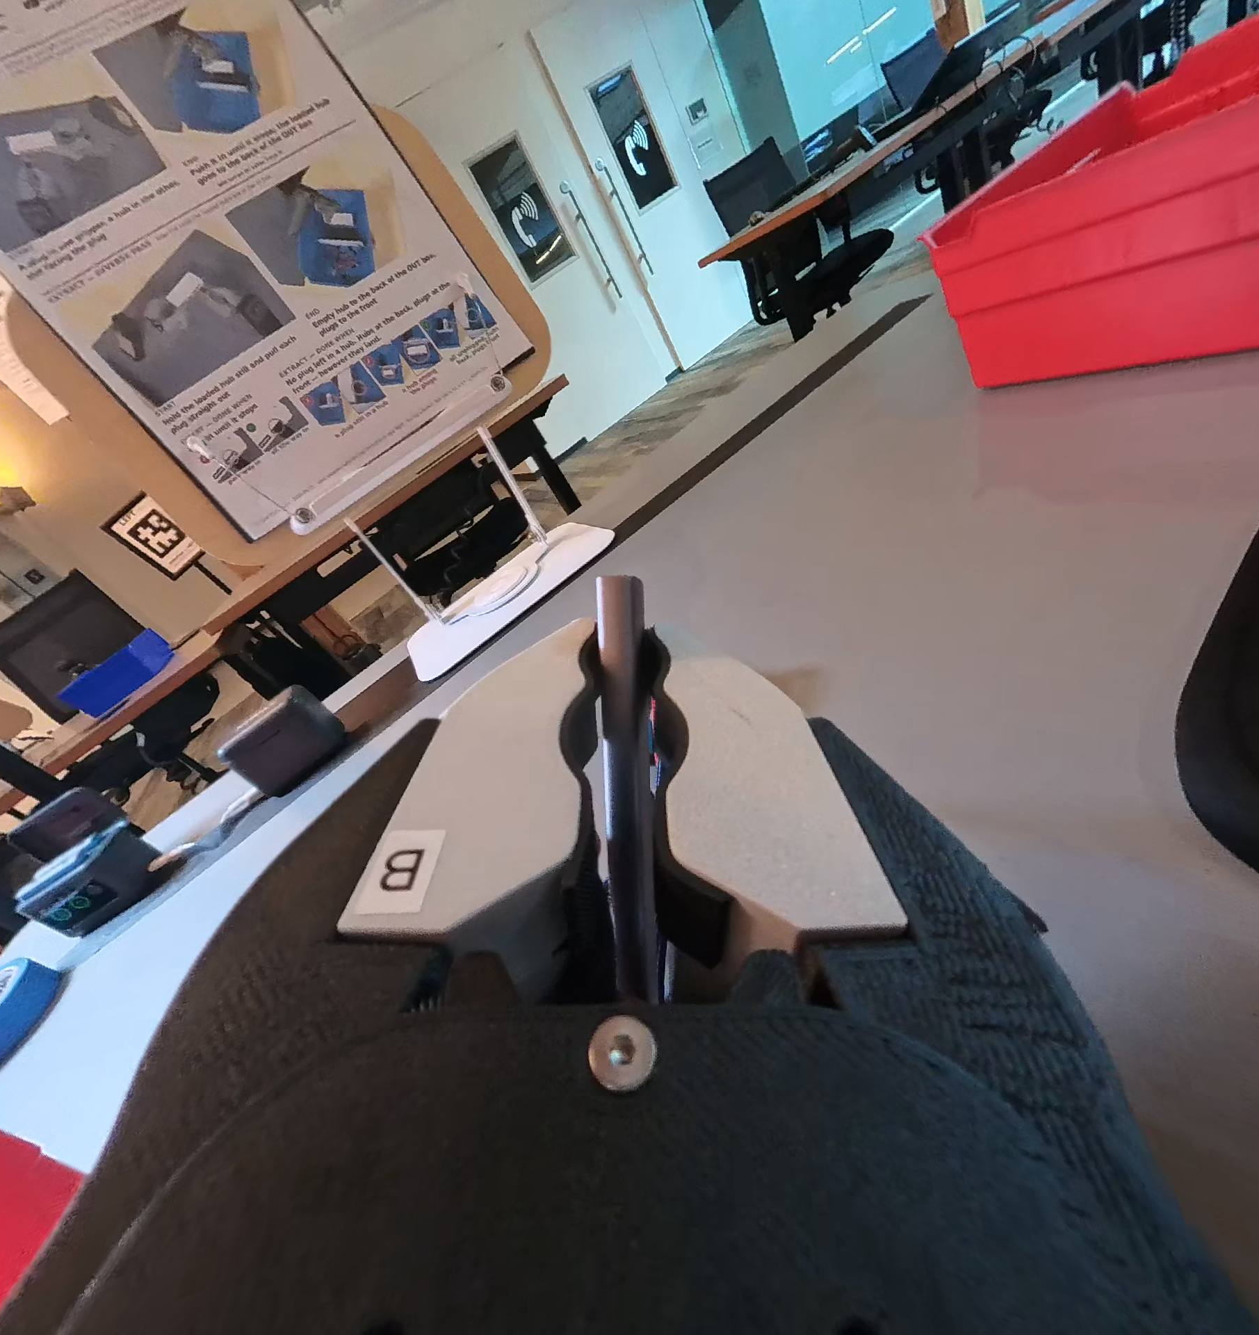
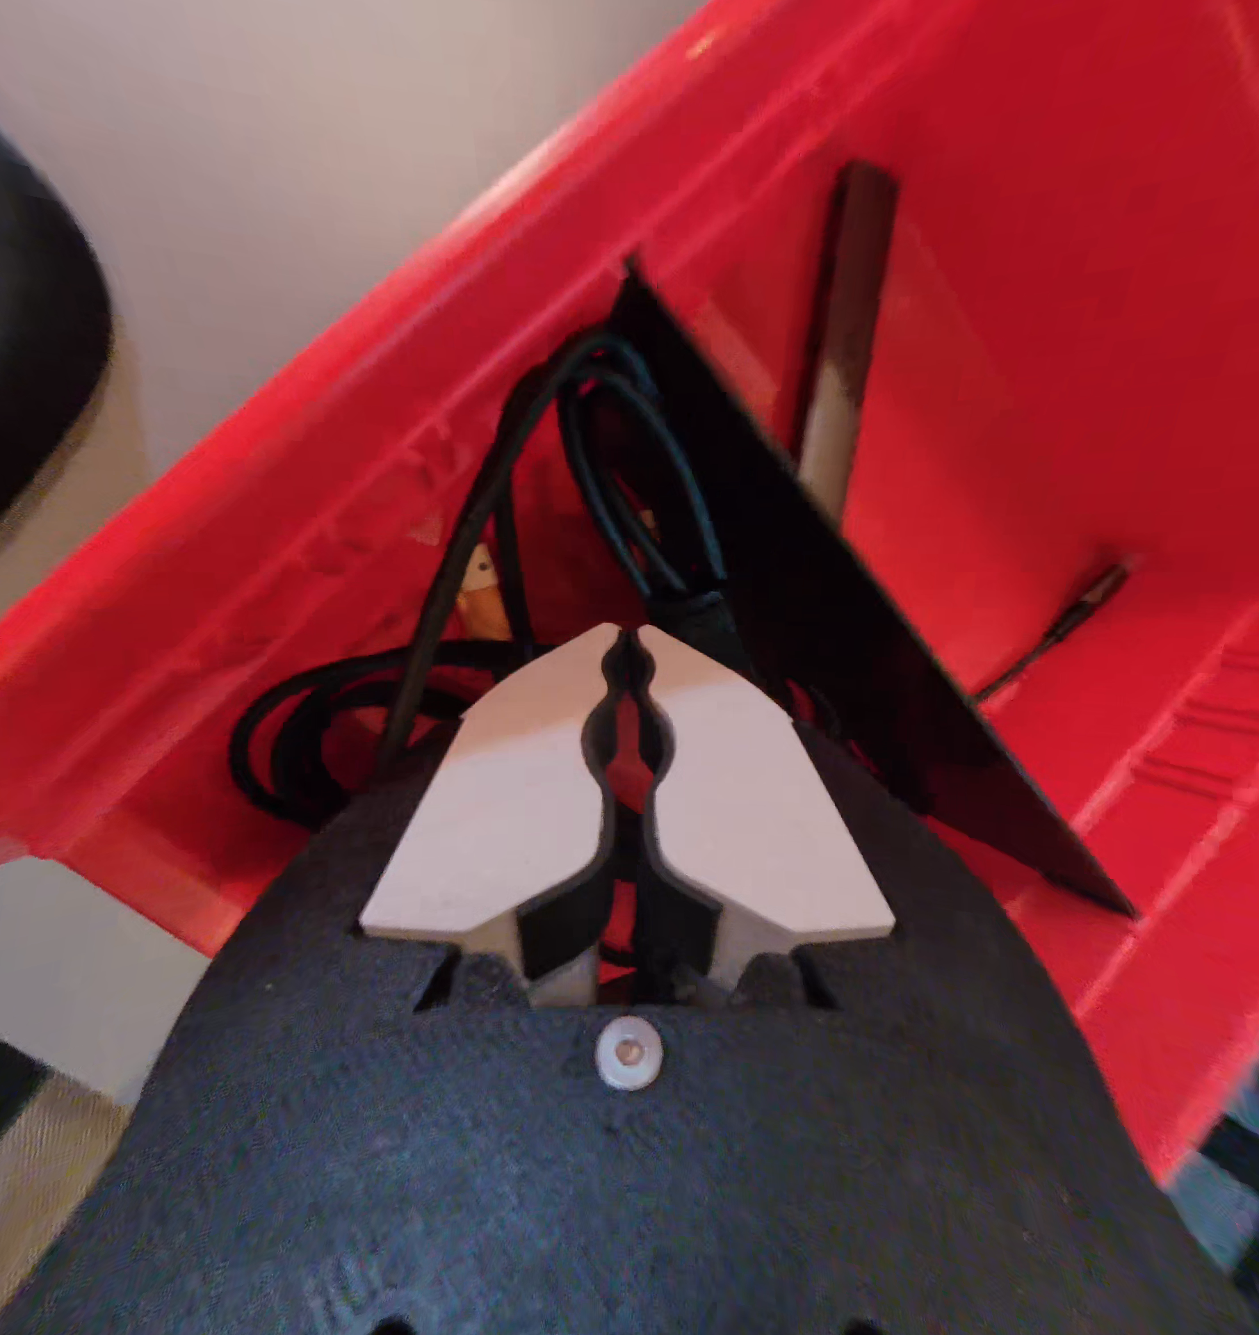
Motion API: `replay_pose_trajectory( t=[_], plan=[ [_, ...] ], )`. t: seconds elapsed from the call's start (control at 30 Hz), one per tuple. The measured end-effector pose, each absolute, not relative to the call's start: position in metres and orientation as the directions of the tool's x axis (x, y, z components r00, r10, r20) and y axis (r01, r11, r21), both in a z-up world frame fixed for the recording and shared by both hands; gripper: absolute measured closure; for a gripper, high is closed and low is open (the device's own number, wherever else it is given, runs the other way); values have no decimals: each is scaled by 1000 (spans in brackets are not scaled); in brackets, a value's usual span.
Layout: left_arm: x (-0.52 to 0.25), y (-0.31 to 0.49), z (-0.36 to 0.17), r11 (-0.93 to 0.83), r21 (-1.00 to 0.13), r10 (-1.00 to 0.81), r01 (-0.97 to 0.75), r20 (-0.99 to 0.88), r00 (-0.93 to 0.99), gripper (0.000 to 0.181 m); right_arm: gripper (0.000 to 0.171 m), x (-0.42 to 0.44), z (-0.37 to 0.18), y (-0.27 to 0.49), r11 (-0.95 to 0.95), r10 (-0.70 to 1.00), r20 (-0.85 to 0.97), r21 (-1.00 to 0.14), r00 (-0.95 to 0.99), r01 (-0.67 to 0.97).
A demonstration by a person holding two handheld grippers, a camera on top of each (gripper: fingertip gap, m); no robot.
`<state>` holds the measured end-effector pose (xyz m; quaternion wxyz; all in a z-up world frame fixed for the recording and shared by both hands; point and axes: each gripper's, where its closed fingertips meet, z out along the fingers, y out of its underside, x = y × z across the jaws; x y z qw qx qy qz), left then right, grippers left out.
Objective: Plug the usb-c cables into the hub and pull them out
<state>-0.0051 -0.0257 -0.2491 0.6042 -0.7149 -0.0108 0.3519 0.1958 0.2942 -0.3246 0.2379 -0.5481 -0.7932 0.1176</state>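
While pinched edge-on in left gripper [image 1: 620, 628] fingers, slim dark-grey hub [image 1: 623, 758]; right gripper [image 2: 628, 636] fingers pressed together, empty, over black cables [image 2: 612, 462].

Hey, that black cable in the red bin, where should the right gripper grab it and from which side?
Probably at the thick plug body just past the right gripper, not the loops. It is the stiffest, widest part, lying against the black divider. Come from above and the open, loop side, since the divider blocks the other side; the view is blurred.
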Motion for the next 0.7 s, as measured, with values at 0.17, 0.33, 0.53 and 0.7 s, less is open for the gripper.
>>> replay_pose_trajectory(
  t=[0.17, 0.33, 0.53, 0.7],
  plan=[
    [-15, -36, -238, -148, -945, 487, -291, -326, 810, 171, 139, 189, -233, 325, 153, 954, 282, -752, 103, 641],
    [-29, -52, -225, 56, -994, 503, -98, -57, 863, 171, 136, 175, -114, 231, -25, 997, -25, -1000, 76, -3],
    [-40, -85, -195, 447, -883, 336, 144, 315, 888, 172, 138, 102, -140, 30, -230, 764, -186, -973, -617, 8],
    [-43, -97, -188, 586, -717, 71, 377, 508, 858, 171, 137, 35, -190, -57, 31, 611, -34, -997, -791, 66]
  ],
)
